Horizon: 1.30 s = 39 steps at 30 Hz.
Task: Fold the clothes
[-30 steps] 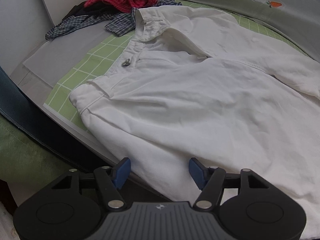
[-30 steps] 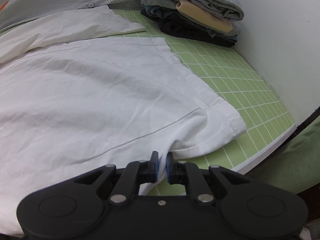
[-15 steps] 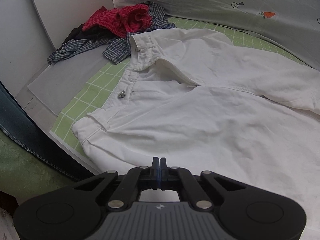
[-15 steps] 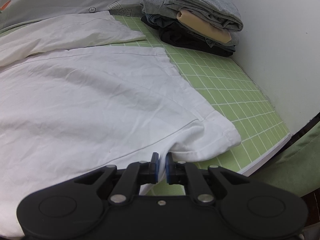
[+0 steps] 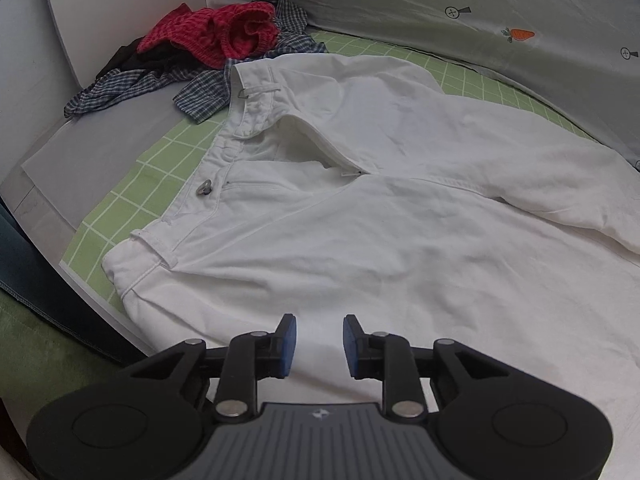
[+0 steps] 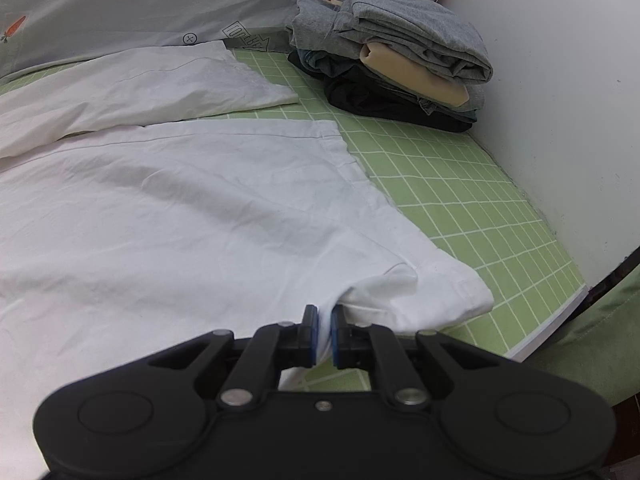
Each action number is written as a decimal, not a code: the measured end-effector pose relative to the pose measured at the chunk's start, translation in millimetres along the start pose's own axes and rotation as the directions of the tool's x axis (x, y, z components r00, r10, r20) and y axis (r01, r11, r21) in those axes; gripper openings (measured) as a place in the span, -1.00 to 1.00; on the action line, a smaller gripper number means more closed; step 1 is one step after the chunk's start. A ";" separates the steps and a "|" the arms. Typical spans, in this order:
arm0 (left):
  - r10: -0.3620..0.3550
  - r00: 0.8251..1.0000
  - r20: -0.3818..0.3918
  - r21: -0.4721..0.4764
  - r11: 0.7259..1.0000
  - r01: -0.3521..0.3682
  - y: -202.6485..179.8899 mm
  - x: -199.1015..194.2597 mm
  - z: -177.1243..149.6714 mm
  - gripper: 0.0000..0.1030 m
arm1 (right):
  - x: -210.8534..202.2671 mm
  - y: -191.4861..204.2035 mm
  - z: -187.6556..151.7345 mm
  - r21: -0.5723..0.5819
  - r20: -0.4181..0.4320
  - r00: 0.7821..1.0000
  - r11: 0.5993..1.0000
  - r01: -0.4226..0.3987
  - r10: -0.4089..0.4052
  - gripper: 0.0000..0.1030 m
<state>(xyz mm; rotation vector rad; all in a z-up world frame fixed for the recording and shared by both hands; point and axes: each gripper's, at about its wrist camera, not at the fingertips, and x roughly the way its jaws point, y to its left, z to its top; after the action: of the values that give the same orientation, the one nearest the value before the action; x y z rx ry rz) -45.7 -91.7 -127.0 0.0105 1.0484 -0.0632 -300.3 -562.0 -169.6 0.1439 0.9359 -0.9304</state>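
White trousers (image 5: 360,216) lie spread on the green grid mat (image 5: 152,176), waistband to the left with a metal button (image 5: 205,189) showing. My left gripper (image 5: 316,340) is open and empty, just above the near side of the trousers by the waist. In the right wrist view the trouser legs (image 6: 180,208) stretch leftward. My right gripper (image 6: 325,336) is shut on the near hem corner of the front leg, and the cloth bunches at the fingers.
A pile of unfolded clothes, red knit (image 5: 216,32) and checked shirt (image 5: 132,84), lies at the back left. A stack of folded clothes (image 6: 400,56) stands at the back right by a white wall (image 6: 560,80). A grey printed sheet (image 5: 460,8) runs along the back.
My left gripper shut half a second ago and has now opened again, holding nothing. It has pulled back and up a little. My right gripper keeps its hold on the hem.
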 end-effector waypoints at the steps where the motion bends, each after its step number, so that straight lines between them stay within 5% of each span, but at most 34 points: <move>1: 0.000 1.000 -0.005 0.003 1.000 0.000 0.5 1.1 -3.8 -0.16 | 0.7 -0.5 -2.1 0.002 -0.006 1.000 1.000 0.000 0.000 -0.87; 4: 0.003 1.000 -0.019 0.010 1.000 -0.003 2.2 4.3 -15.2 0.21 | 1.7 1.8 -5.5 -0.014 -0.019 1.000 1.000 0.010 -0.010 -0.87; 10: 0.064 0.998 -0.010 -0.049 0.997 -0.064 21.0 1.2 -26.6 0.33 | 0.7 3.1 -8.8 -0.034 -0.030 0.999 0.999 0.025 -0.026 -0.86; 23: 0.103 0.995 0.015 -0.014 0.995 -0.103 18.9 20.1 -26.7 0.49 | 5.1 9.1 -14.2 -0.079 -0.057 0.997 0.996 0.043 -0.048 -0.85; 24: 0.098 0.995 0.028 -0.010 0.995 -0.097 17.8 19.4 -26.6 0.45 | 4.9 8.9 -14.6 -0.078 -0.058 0.997 0.996 0.043 -0.048 -0.85; 26: 0.081 0.995 0.053 0.003 0.997 -0.082 14.4 18.2 -26.4 -0.17 | 5.2 8.2 -15.0 -0.076 -0.061 0.997 0.996 0.042 -0.047 -0.85; 27: 0.074 0.995 0.063 0.009 0.997 -0.075 12.7 17.9 -26.2 -0.77 | 5.7 7.6 -15.2 -0.074 -0.062 0.997 0.996 0.041 -0.046 -0.85; 33: 0.056 0.996 0.062 -0.005 0.998 -0.056 13.9 16.3 -23.6 -0.84 | 5.9 8.5 -15.3 -0.066 -0.064 0.997 0.997 0.041 -0.045 -0.85; 39: -0.032 0.992 0.123 -0.108 0.993 0.046 32.1 2.5 -21.7 -0.95 | 7.9 6.3 -16.8 -0.059 -0.067 0.997 0.997 0.040 -0.044 -0.85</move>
<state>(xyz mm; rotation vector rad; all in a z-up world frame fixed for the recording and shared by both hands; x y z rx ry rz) -61.5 -58.9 -140.8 -0.1134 0.9293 -0.0402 -304.2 -555.0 -187.5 0.1076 1.0312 -0.9410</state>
